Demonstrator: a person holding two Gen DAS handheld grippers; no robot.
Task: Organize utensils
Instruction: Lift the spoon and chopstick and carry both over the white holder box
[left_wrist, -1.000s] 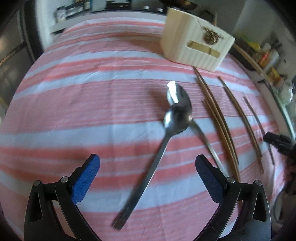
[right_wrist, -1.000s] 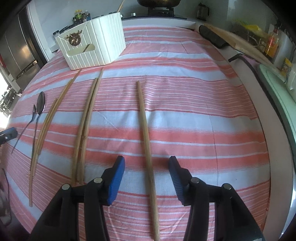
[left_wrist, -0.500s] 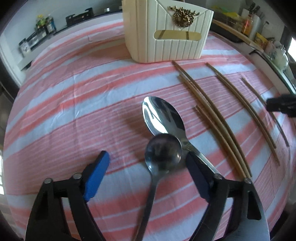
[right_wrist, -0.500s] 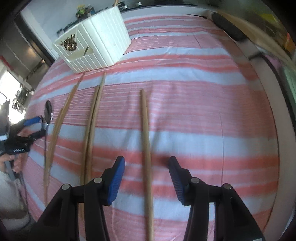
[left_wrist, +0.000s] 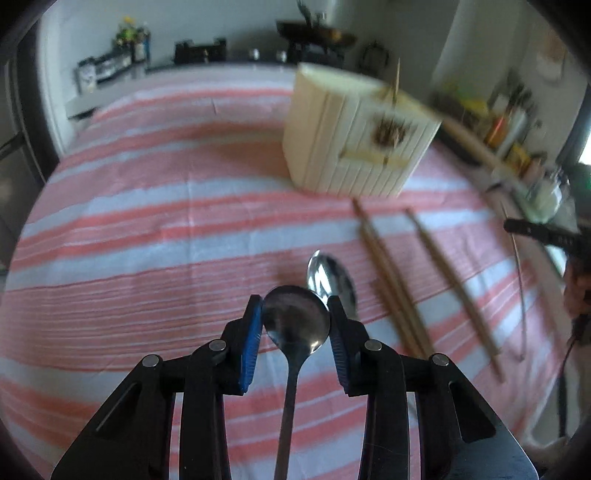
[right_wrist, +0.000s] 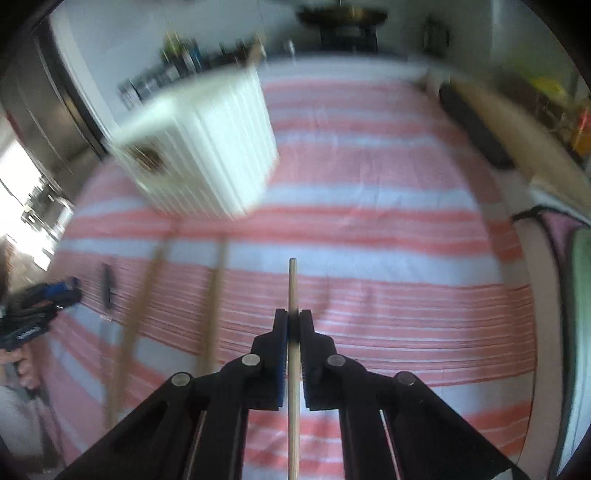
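My left gripper (left_wrist: 295, 314) is shut on the bowl of a steel spoon (left_wrist: 297, 326) and holds it above the striped cloth. A second spoon (left_wrist: 328, 275) lies on the cloth just beyond it. My right gripper (right_wrist: 293, 326) is shut on a wooden chopstick (right_wrist: 293, 288) that points forward, lifted off the cloth. A cream ribbed utensil holder (left_wrist: 354, 136) stands at the back of the table; it also shows in the right wrist view (right_wrist: 207, 155). Several more chopsticks (left_wrist: 391, 273) lie right of the spoons.
Loose chopsticks (right_wrist: 212, 302) lie left of my right gripper. A dark case (right_wrist: 472, 129) and a wooden board (right_wrist: 517, 140) sit along the table's right edge. Jars and bottles (left_wrist: 110, 62) stand on the counter behind. The other gripper (right_wrist: 37, 306) shows at far left.
My left gripper has closed on the spoon's bowl and lifted it. My right gripper has closed on the chopstick and raised it. Both views have swung toward the holder.
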